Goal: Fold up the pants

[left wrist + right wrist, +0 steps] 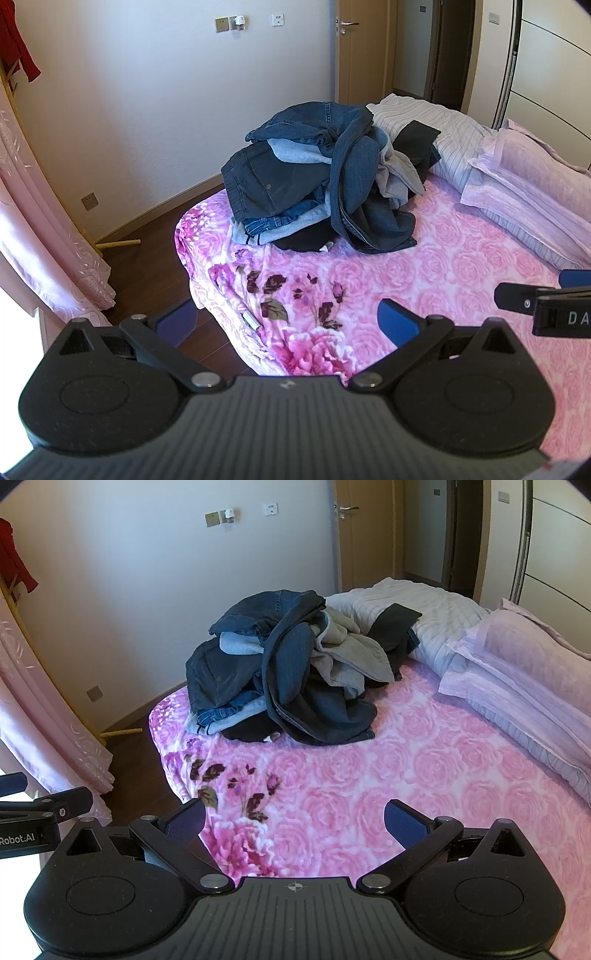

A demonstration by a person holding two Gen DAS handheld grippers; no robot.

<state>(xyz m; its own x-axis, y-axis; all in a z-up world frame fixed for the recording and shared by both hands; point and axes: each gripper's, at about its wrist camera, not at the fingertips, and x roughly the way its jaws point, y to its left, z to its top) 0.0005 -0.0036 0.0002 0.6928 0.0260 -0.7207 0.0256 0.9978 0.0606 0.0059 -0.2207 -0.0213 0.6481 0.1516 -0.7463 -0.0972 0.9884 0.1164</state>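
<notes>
Denim pile: pants (325,177) lie heaped on the far part of the bed, well apart from both grippers; dark blue jeans on top, lighter blue denim, grey fleece-like fabric and black cloth mixed in. One dark pair shows a round metal button.
Blanket: pink plush blanket (443,266) covers the mattress, embossed with a rose relief; printed magenta blooms and dark leaves near the close corner.
Pillow: pale lilac pillow (517,664) at right, flat with a flanged edge.
Quilt: white ribbed quilt (424,609) behind the pile, folded.
Left gripper: left gripper (284,321) spread wide over the bed corner, nothing between the jaws; black matte body, ribbed top plate, blue textured pads.
Right gripper: right gripper (295,819) spread wide above the blanket, holding nothing; same build.
Writing: "Robot.AI" reads on the left gripper's side in the right wrist view; "DA" on the right gripper's side in the left wrist view, the rest cut off.
Curtain: pink curtain (48,240), sheer with a floral pattern.
Door: wooden door (365,535) with a metal lever handle.
</notes>
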